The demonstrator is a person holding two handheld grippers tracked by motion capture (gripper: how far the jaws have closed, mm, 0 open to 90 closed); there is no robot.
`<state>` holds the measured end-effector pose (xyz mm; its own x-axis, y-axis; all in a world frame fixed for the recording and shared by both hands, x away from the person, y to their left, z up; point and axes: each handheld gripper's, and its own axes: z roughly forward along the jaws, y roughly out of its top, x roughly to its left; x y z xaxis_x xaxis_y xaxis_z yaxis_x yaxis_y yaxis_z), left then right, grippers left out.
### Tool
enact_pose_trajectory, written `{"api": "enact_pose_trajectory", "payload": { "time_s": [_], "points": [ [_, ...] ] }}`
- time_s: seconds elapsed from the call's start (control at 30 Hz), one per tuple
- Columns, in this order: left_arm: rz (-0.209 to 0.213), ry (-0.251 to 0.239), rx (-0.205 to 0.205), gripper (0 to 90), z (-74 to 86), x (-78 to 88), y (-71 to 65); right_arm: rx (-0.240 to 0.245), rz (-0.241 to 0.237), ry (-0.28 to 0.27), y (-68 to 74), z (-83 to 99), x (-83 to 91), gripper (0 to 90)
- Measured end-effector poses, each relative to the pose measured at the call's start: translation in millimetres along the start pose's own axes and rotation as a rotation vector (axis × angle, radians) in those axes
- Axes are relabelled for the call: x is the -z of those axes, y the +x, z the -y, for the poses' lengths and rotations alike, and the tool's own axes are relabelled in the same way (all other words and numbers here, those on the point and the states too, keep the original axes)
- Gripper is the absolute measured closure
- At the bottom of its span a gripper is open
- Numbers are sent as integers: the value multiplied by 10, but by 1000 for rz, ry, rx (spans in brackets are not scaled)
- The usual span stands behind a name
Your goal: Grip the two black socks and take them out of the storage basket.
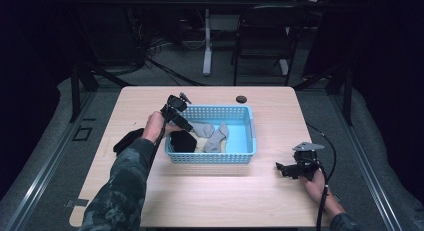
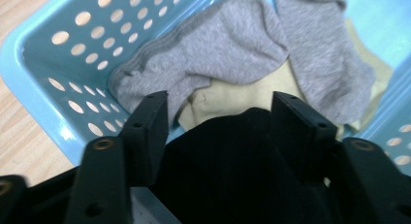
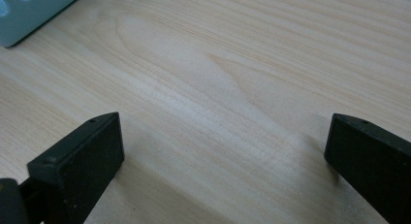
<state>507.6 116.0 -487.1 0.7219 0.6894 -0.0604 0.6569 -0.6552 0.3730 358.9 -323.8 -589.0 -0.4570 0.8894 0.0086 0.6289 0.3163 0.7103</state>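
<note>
A light blue perforated basket stands in the middle of the wooden table and holds grey socks, a cream cloth and a black sock. My left gripper reaches down into the basket's left end. In the left gripper view the black sock fills the gap between the two jaws of the left gripper, which press on it from both sides. A grey sock and the cream cloth lie just beyond. My right gripper rests on the table to the basket's right, and in its own view the right gripper is open over bare wood.
Another black cloth item lies on the table left of the basket, beside the left forearm. A small dark round object sits near the far edge. A corner of the basket shows ahead of the right gripper. A chair stands beyond the table.
</note>
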Motion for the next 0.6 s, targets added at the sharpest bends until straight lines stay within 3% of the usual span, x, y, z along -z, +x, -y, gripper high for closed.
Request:
{"api": "enact_pose_trajectory", "payload": {
  "time_s": [0.3, 0.6],
  "points": [
    [-33, 35, 10, 472, -3, -64, 43, 0, 0, 1, 0, 0, 0, 0],
    [-36, 59, 38, 518, 12, -77, 50, 2, 2, 2, -1, 0, 1, 0]
  ]
}}
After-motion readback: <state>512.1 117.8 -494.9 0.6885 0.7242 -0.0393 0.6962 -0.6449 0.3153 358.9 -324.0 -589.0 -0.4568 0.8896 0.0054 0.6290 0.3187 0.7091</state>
